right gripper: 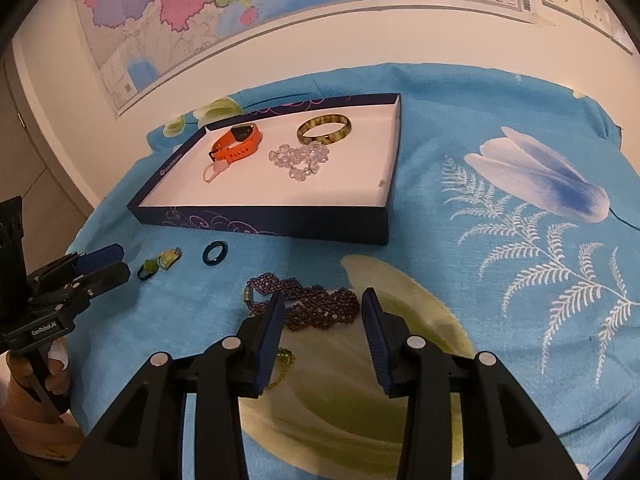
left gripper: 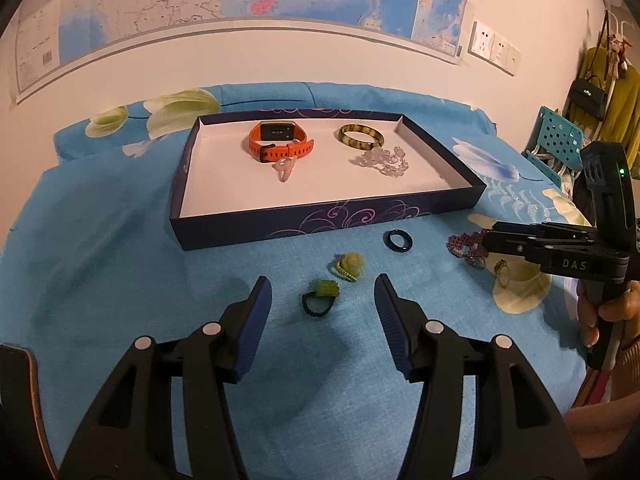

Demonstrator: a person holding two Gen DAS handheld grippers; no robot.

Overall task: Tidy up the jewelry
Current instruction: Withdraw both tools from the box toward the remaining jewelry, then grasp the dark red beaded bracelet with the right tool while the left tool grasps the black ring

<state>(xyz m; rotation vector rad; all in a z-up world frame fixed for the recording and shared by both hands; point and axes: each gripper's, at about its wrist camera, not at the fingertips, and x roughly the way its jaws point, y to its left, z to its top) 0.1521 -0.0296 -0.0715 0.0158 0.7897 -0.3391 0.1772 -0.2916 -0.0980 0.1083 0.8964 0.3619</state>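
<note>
A blue flowered cloth (right gripper: 500, 128) is covering the whole work surface, and a shallow dark box (left gripper: 320, 220) with a white floor is sitting toward its far edge, probably serving as the tray where the jewelry is being gathered. Inside, an orange watch (left gripper: 278, 142) and a pale pendant (left gripper: 285, 168) are lying toward the box's far left, with a mottled bangle (left gripper: 362, 135) and a clear bead strand (left gripper: 384, 162) toward its far right; the near half of the floor is lying bare, giving room for more pieces.

The rest is waiting on the cloth just in front of the box's near wall. A purple beaded bracelet (right gripper: 312, 304) is lying between the tips of the right gripper (right gripper: 324, 316), whose jaws are standing partly apart and not pressing on it; it looks lined up for a pick. A small green-stoned ring (right gripper: 285, 356) is lying beside its left finger.

The left gripper (left gripper: 323, 300) is hovering with jaws about half open and empty, framing a black-banded green ring (left gripper: 320, 298); a second green ring (left gripper: 350, 266) is sitting just beyond, and a dark blue ring (left gripper: 398, 239) nearer the box wall. That low wall is the one edge either gripper will be needing to clear.
</note>
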